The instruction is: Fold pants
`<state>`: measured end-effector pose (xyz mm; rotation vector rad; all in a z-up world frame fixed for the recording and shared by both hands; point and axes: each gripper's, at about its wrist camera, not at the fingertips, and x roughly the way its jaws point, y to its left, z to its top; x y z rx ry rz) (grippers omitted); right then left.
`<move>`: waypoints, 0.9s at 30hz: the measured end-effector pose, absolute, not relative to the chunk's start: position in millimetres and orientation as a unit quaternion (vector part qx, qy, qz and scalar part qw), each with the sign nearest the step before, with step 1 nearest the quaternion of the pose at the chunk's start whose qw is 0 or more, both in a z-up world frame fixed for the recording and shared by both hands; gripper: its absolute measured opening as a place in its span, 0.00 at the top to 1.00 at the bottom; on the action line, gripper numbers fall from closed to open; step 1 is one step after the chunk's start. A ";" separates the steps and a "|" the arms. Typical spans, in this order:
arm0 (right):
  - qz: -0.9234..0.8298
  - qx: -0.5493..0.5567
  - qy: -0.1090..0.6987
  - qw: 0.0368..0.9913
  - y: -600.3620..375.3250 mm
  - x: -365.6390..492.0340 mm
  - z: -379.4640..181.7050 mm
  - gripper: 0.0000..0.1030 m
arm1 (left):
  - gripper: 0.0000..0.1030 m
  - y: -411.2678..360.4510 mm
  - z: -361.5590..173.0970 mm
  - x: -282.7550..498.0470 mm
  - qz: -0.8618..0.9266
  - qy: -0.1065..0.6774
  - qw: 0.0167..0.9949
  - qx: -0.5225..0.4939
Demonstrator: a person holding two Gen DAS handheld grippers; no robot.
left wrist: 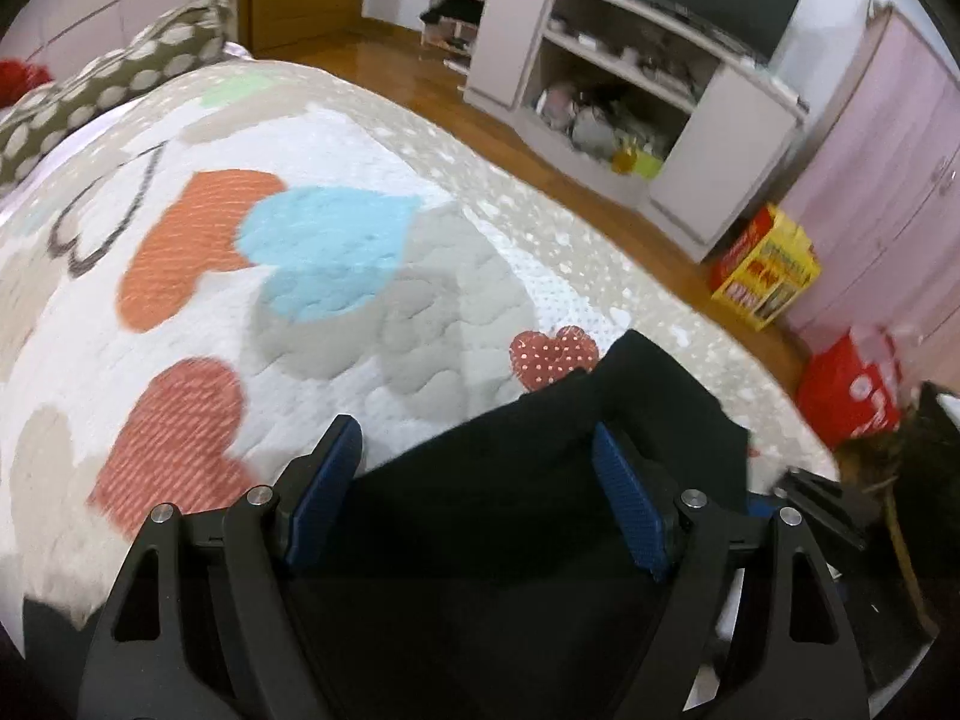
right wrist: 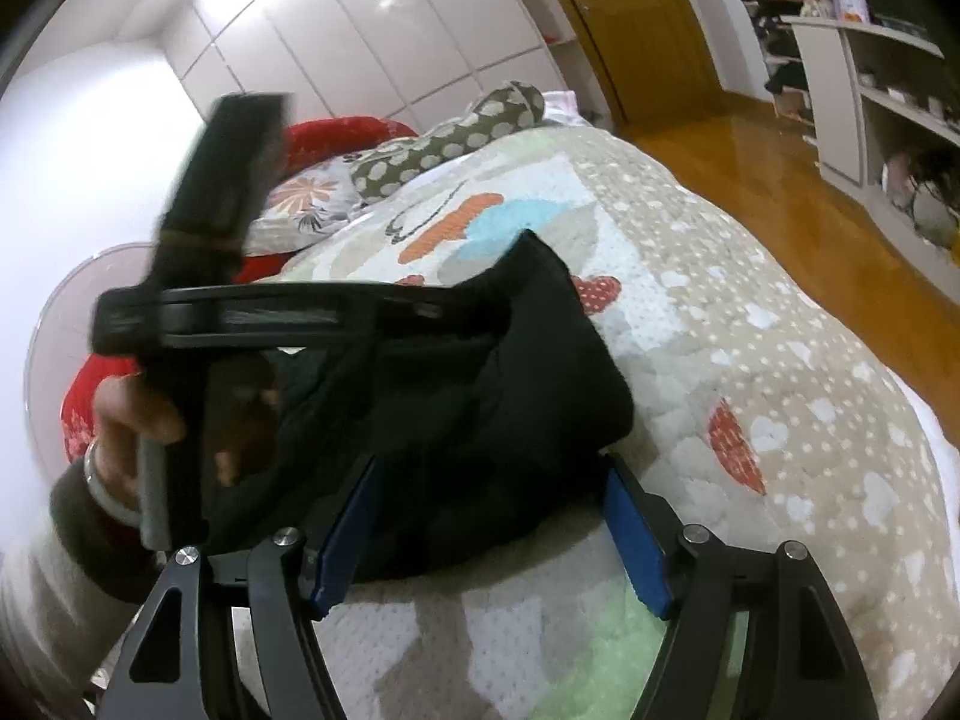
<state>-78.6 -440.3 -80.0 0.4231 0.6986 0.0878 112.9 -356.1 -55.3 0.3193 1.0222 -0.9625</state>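
Folded black fabric pants [right wrist: 480,396] lie mid-frame on the heart-patterned quilted bed [left wrist: 336,138]; left gripper [left wrist: 477,498] and right gripper [right wrist: 492,531] jaws spread wide, gripping nothing.

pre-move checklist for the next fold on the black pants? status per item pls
1. Left gripper open: ok, jaws wide, pads not pressing the cloth.
2. Right gripper open: ok, pads apart at the bundle's near edge.
3. Black pants released on the quilt: ok, lying bunched.
4. Fold neat and flat: not ok, lumpy, one corner sticks up.
5. Grippers apart from each other: ok, the left gripper sits above the pants' far side in the right view.
6. Layers aligned: cannot tell, fabric too dark.
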 end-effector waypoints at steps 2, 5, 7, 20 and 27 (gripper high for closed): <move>0.050 0.211 0.335 0.917 -442.1 -73.8 -82.9 0.55 | 0.23 -362.4 -62.5 114.6 -0.439 0.467 0.754 0.145; 0.059 0.258 0.325 0.908 -454.7 -66.5 -91.1 0.76 | 0.33 -359.5 -64.9 118.4 -0.445 0.462 0.757 0.127; 0.071 0.282 0.317 0.903 -458.4 -65.5 -89.1 0.80 | 0.44 -356.0 -62.0 119.7 -0.450 0.466 0.753 0.113; 0.227 0.181 0.297 0.910 -347.2 -24.9 -13.9 0.81 | 0.46 -176.4 17.0 122.6 -0.355 0.422 0.833 -0.045; 0.305 0.099 0.447 0.835 -248.7 11.2 -65.0 0.57 | 0.46 -65.5 -14.9 99.3 -0.255 0.446 0.853 -0.092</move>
